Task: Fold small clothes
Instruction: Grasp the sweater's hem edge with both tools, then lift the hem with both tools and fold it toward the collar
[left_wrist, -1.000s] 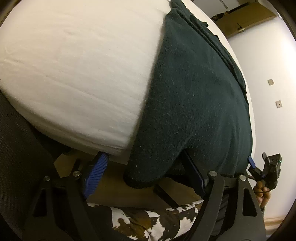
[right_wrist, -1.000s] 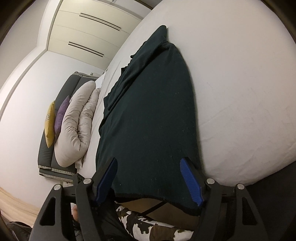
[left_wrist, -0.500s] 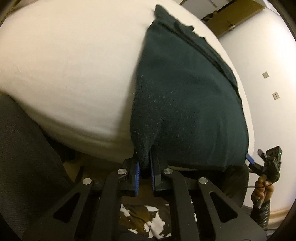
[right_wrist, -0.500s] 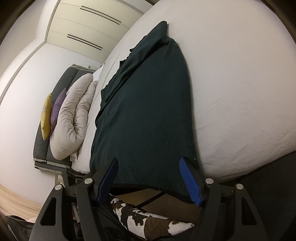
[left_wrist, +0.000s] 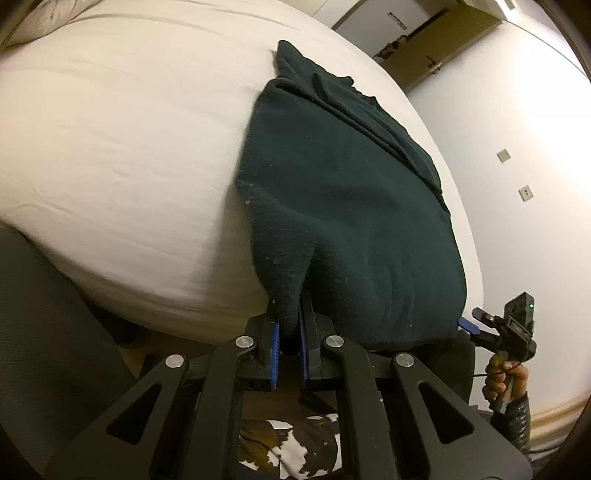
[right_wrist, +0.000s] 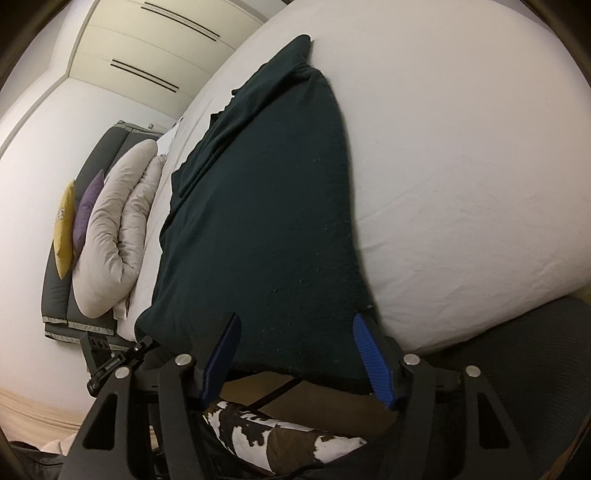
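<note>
The dark green knitted garment (left_wrist: 347, 206), spread on the white mattress (left_wrist: 122, 155), is pinched at its near corner by the left gripper (left_wrist: 289, 345) for lifting, while the right gripper (right_wrist: 295, 354), jaws closing but apparently not yet clamped, straddles the opposite hem.

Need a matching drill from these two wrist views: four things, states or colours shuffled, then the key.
Things:
1. left gripper
2. right gripper
3. dark green garment
4. cushion nearest the wall

States or colours:
A. yellow
B. jaws apart, nothing pinched
C. spread over the white bed
D. jaws clamped on a corner of cloth

Pairs: 1-D, 2-B, 3-C, 4-A
</note>
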